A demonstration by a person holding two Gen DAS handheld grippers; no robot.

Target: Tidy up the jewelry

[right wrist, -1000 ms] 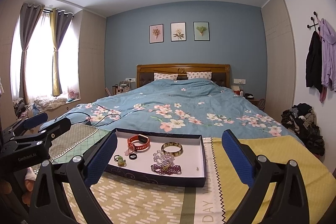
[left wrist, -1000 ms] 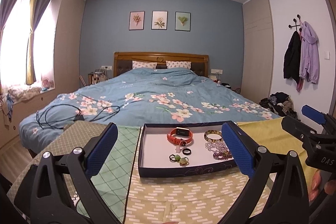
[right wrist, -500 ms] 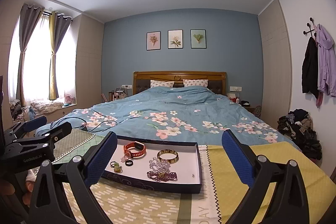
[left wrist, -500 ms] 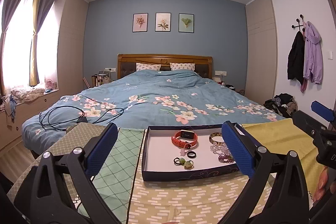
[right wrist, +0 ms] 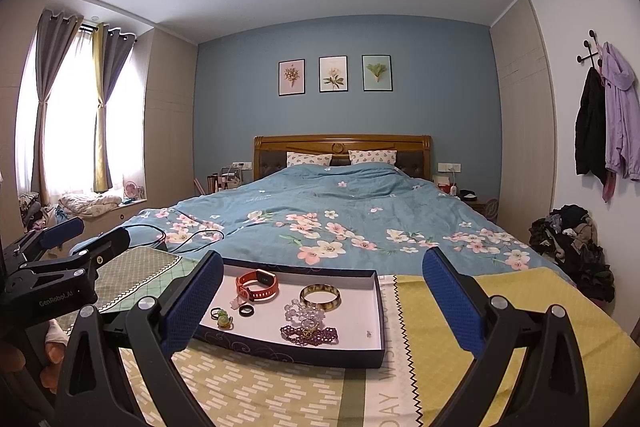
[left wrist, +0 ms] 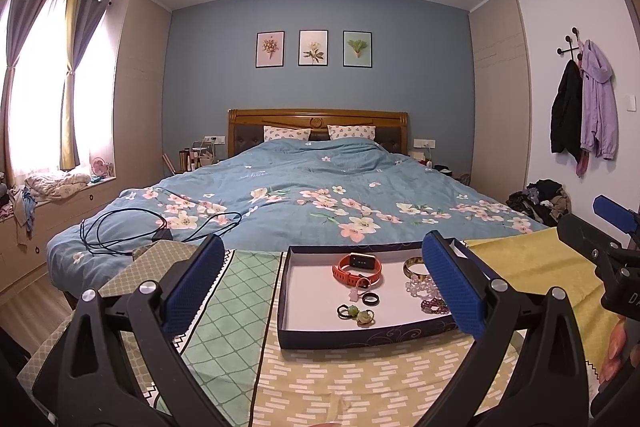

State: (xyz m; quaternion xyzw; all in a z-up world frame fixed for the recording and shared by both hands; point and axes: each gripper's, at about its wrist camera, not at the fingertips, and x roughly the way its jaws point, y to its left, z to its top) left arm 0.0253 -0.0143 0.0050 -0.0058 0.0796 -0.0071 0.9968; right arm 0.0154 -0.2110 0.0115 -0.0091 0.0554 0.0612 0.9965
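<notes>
The landmark is a shallow dark-blue tray (right wrist: 382, 311) with a white floor, sitting on a patchwork cloth (right wrist: 500, 307) spread over the foot of a bed (right wrist: 340, 211); whether a bench lies under the cloth cannot be told. All the jewelry lies inside the tray: at its far side an orange smartwatch (right wrist: 258, 285), and to the right of that a gold-and-brown bangle (right wrist: 320, 297). Toward the tray's near left corner sit two rings with green stones (right wrist: 222, 317), with a plain black ring (right wrist: 246, 310) just beside them. Toward the tray's near middle a clear bead bracelet (right wrist: 302, 313) touches a purple bead bracelet (right wrist: 310, 335) lying just in front of it. A tiny item near the tray's right wall is too small to identify, possibly an ear stud. The left gripper (left wrist: 320, 291) hovers in front of the tray with its blue-padded jaws spread wide and nothing between them; its right finger (left wrist: 452, 291) hides part of the bead bracelets in the left wrist view. The right gripper (right wrist: 320, 299) hangs before the tray as well, jaws wide apart and empty, the tray framed between them. The person's hand (right wrist: 52, 351) shows at the left gripper's handle, left of the tray
</notes>
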